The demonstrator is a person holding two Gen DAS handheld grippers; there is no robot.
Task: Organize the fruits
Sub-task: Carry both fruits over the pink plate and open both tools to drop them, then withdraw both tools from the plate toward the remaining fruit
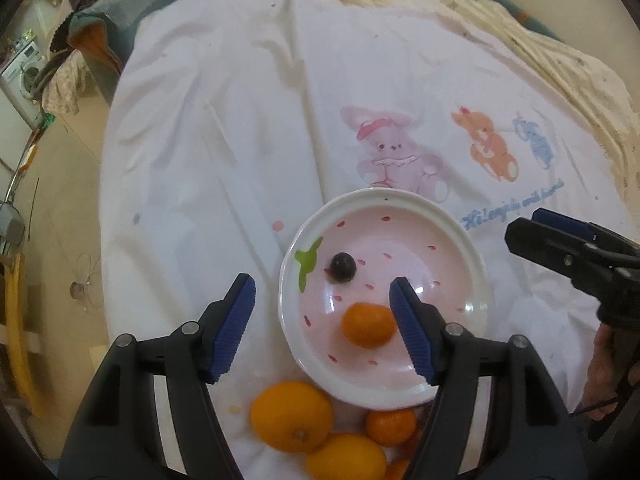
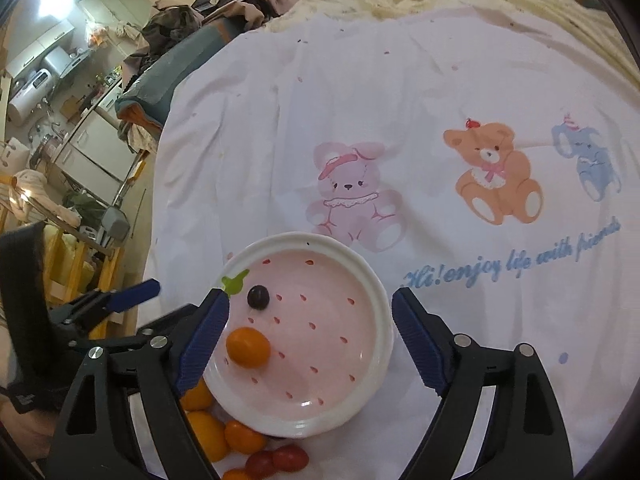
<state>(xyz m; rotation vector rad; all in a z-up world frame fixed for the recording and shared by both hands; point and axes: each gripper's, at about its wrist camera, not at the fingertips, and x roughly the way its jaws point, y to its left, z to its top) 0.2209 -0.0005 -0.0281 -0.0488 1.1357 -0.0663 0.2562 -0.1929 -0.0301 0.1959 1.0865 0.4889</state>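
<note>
A pink strawberry-print plate (image 1: 460, 264) (image 2: 344, 344) lies on the white cloth. In it sit a dark grape (image 1: 343, 267) (image 2: 258, 297) and a small orange mandarin (image 1: 368, 325) (image 2: 248, 347). My left gripper (image 1: 322, 326) is open and empty above the plate's near left side; the mandarin lies beside its right finger. My right gripper (image 2: 310, 338) is open and empty, its fingers straddling the plate. Loose fruit lies near the plate's front: two oranges (image 1: 291, 416) (image 2: 208, 434), a mandarin (image 1: 391, 421) (image 2: 244, 436) and red cherry tomatoes (image 2: 278, 460).
The white cloth with bear prints (image 2: 496, 176) covers the bed; a cream blanket (image 1: 560, 52) is bunched at the back. The bed's left edge drops to the floor, with clutter and furniture (image 2: 80, 152) beyond.
</note>
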